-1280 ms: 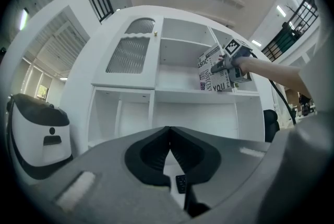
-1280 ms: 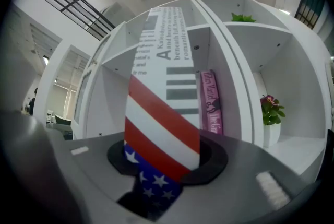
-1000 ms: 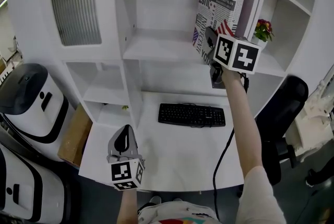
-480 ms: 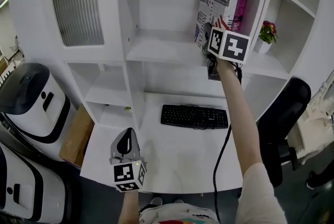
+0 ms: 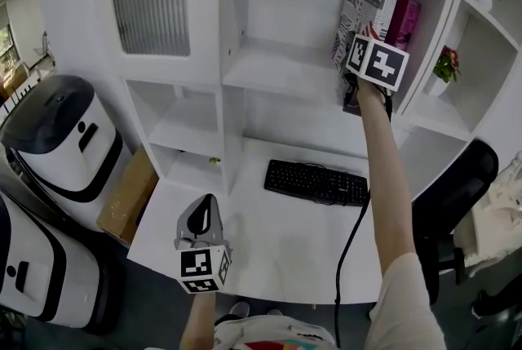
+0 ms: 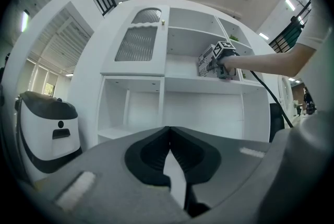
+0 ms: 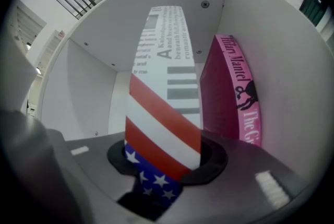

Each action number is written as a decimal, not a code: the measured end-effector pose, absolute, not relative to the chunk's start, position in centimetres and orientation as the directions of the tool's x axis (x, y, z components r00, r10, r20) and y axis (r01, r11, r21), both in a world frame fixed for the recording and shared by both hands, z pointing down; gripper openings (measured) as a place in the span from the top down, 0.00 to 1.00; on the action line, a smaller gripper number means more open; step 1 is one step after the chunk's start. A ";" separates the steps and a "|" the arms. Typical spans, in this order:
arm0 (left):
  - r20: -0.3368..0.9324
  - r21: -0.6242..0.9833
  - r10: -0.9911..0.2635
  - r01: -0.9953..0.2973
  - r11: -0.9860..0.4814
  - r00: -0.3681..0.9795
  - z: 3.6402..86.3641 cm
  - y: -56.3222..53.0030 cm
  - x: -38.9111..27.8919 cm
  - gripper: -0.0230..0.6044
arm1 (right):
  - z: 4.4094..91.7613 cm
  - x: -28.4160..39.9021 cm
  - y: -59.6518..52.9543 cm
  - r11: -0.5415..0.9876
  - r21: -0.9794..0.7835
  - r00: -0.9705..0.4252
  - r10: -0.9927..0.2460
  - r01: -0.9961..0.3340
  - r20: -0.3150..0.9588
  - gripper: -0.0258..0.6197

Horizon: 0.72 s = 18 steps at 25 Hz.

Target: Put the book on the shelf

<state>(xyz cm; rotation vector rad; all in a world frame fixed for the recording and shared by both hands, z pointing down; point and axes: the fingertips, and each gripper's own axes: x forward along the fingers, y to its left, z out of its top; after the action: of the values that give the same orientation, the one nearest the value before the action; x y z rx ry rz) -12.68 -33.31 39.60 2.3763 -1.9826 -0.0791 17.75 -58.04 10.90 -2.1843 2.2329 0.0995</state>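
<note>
The right arm (image 5: pixel 382 169) stretches up and forward to the shelf (image 5: pixel 281 69). The right gripper (image 7: pixel 164 168) has its jaws clamped on the lower spine of the book (image 7: pixel 166 108). The book is upright in the shelf's upper compartment, just beside a pink book (image 7: pixel 235 100). The left gripper (image 6: pixel 169 163) hangs low over the desk (image 5: pixel 281 246), jaws together, empty.
</note>
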 end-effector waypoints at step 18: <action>-0.002 0.042 -0.992 -0.991 -0.127 0.127 39.2 -33.5 -14.6 0.96 | 10.8 18.2 -61.2 0.002 0.017 -0.003 -0.998 -1.000 -0.064 0.72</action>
<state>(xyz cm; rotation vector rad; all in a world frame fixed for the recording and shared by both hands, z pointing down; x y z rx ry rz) -14.57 -33.51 39.23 2.3358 -2.0555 -0.0452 18.24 -61.25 10.83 -2.1941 2.1989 0.0890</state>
